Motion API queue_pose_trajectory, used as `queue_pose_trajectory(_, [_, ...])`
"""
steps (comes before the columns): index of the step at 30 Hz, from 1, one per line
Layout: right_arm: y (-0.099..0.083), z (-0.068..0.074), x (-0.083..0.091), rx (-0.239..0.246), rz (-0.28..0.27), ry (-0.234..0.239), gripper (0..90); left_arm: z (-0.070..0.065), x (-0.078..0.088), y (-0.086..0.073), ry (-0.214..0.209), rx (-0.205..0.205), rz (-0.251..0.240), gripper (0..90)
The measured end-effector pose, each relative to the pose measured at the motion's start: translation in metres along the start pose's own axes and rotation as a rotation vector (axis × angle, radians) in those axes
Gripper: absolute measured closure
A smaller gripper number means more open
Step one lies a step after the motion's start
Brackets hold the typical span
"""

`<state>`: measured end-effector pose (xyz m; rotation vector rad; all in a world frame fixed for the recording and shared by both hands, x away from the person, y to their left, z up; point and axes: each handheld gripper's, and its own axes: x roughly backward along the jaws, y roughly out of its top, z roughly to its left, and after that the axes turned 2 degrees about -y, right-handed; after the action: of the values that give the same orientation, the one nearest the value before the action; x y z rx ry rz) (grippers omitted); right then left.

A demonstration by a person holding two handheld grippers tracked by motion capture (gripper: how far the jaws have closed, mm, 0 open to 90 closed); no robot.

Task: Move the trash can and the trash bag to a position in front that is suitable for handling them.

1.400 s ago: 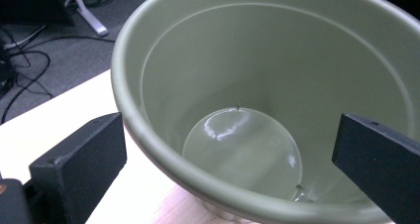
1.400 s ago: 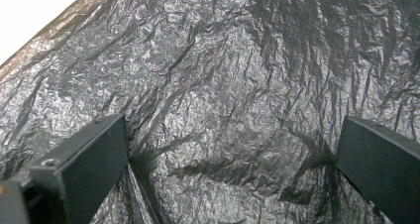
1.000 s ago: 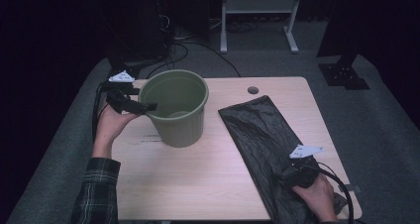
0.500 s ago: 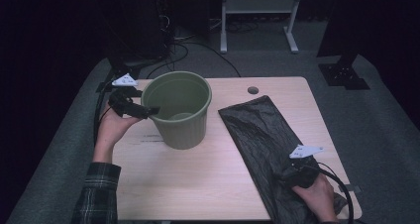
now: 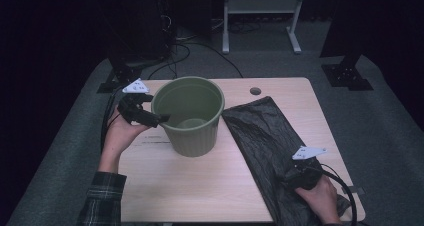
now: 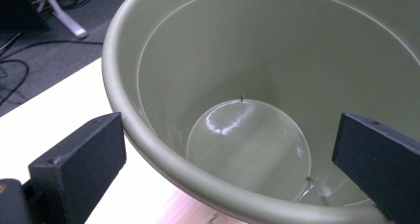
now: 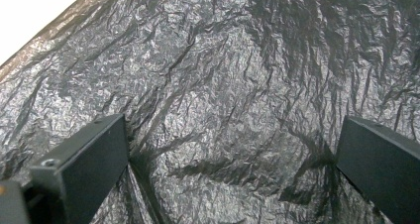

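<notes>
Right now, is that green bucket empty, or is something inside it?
Empty. The left gripper view looks straight into the green bucket and shows only its bare, shiny bottom; the high view shows nothing inside either.

worktop (image 5: 200, 186): pale wood, round grommet hole (image 5: 255, 91) near far edge | floor: grey carpet (image 5: 75, 136) all around | white metal stand legs (image 5: 260, 16) beyond worktop | black cables (image 5: 185, 48) on floor | black stand base (image 5: 347, 73) at far right
</notes>
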<state>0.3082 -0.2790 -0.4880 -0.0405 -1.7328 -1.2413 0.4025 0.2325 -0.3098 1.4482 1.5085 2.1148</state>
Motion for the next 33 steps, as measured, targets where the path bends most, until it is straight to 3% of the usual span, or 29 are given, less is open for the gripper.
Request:
queue_pose_trajectory(5, [0.000,0.000,0.000,0.001,0.000,0.000,0.0,-0.013,-0.002,-0.001,-0.020,0.004,-0.018,0.0])
queue_pose_trajectory(20, [0.000,0.000,0.000,0.002,0.000,-0.001,0.0,-0.054,0.000,-0.001,-0.079,-0.063,-0.010,0.0])
queue_pose_trajectory(33, [0.000,0.000,0.000,0.002,0.001,0.000,0.0,-0.083,0.007,-0.009,-0.108,-0.081,-0.040,0.0])
